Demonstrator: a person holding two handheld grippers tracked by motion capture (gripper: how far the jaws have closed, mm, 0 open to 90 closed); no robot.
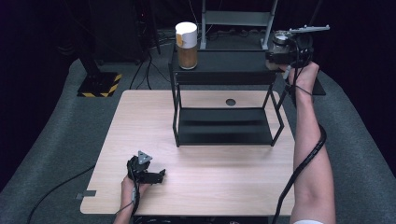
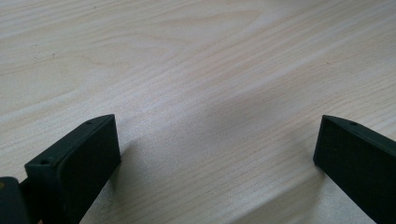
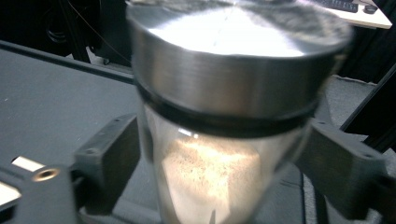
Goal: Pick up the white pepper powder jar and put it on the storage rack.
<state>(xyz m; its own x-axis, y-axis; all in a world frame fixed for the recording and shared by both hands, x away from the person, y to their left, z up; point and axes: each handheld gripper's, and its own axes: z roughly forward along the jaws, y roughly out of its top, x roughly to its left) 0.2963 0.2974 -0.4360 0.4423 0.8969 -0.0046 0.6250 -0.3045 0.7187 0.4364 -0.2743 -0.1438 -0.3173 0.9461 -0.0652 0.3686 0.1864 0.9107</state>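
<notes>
A: From the high view, where's the jar?
B: The glass jar (image 1: 281, 38) sits at the right end of the black shelf (image 1: 224, 60), top tier, right gripper (image 1: 280, 56) around it.
A: Left gripper view?
B: The left gripper (image 2: 217, 149) gapes over bare table (image 2: 196, 70), parked.
A: Right gripper view?
B: 2 jaws flank the jar; touching or clear, I can't tell.

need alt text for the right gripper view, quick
A clear glass jar with a wide brushed-metal lid, partly filled with pale beige powder, stands close up between the two black fingers of the right claw. It sits on a dark shelf surface; whether the fingers press the glass is unclear.
</notes>
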